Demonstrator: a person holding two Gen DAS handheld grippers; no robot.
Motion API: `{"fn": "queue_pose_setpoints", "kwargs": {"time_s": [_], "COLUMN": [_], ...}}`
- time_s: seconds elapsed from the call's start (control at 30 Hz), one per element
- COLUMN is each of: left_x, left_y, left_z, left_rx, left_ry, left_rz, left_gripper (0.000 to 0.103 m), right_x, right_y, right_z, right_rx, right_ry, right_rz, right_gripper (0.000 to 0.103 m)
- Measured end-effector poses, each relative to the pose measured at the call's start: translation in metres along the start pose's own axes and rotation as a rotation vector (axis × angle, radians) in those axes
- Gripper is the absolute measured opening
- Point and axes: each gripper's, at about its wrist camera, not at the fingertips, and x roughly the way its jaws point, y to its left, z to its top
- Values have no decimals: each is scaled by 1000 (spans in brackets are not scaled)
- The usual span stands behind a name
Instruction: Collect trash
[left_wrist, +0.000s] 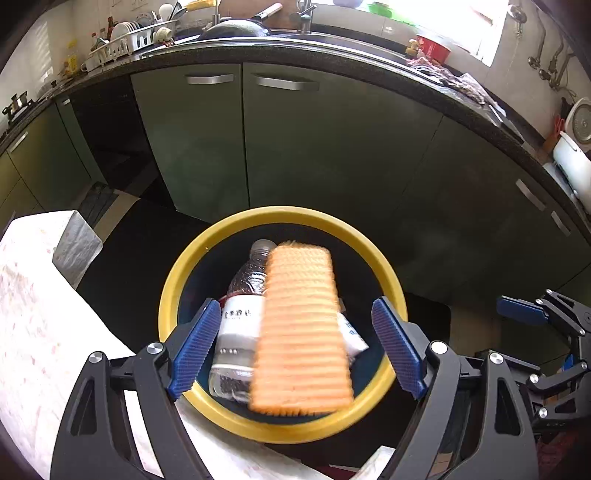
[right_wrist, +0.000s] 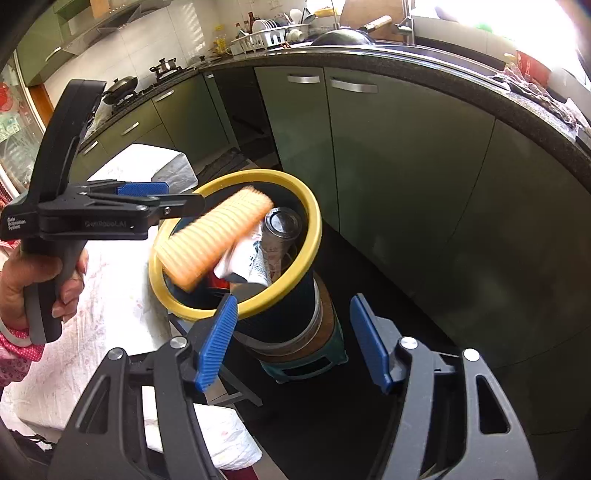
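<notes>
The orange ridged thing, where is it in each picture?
Left wrist view: the orange ridged thing is low in the middle, blurred, between the open left gripper fingers, over the bin.
Right wrist view: it is left of centre, tilted across the bin's mouth.
Shared landmark: the bin's yellow rim.

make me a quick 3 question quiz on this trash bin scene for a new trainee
1. True or false: the left gripper is clamped on the orange ridged piece.
2. Which item lies inside the yellow-rimmed bin? A) a clear plastic bottle B) a frying pan C) a dish rack
3. In the right wrist view, is the orange ridged piece sharp or motion-blurred?

Key:
1. False: its jaws stand wide apart and the piece is clear of both pads.
2. A: the plastic bottle lies in the bin.
3. Motion-blurred, over the bin's mouth.
</notes>
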Motion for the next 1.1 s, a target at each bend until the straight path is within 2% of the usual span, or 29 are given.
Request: {"fn": "queue_pose_setpoints", "kwargs": {"time_s": [0.1, 0.2, 0.3, 0.4, 0.47, 0.57, 0.73, 0.87, 1.0, 1.1], "left_x": [-24, -63, -117, -171, -202, -246, -298, -338, -372, -389], "left_y": [8, 29, 54, 78, 92, 110, 130, 139, 128, 117], "left_z": [-18, -46, -88, -138, -173, -226, -304, -356, -385, -396], "left_rx": [-4, -53, -127, -197, -246, -316, -454, -543, -566, -580], "left_ry": [-44, -120, -226, -308, -333, -344, -302, -334, -406, -458], "left_rz": [37, 78, 132, 234, 293, 439, 612, 668, 755, 774], "left_gripper": [89, 94, 98, 98, 98, 98, 98, 98, 98, 98], "right_x": [-3, -5, -8, -13, -18, -28, -52, -70, -85, -97], "right_y": [8, 19, 38, 61, 80, 110, 150, 171, 185, 189], "right_z": [-2, -6, -10, -13, -14, -16, -19, -22, -28, -34], "right_rx": [-11, -18, -40, -73, -102, -150, -213, -252, -298, -303], "right_ry": [-2, -5, -12, -31, -53, -93, -169, -202, -248, -289], "right_rz": [9, 33, 63, 100, 113, 133, 151, 158, 109, 86], "right_gripper": [62, 63, 64, 67, 70, 78, 93, 96, 96, 96]}}
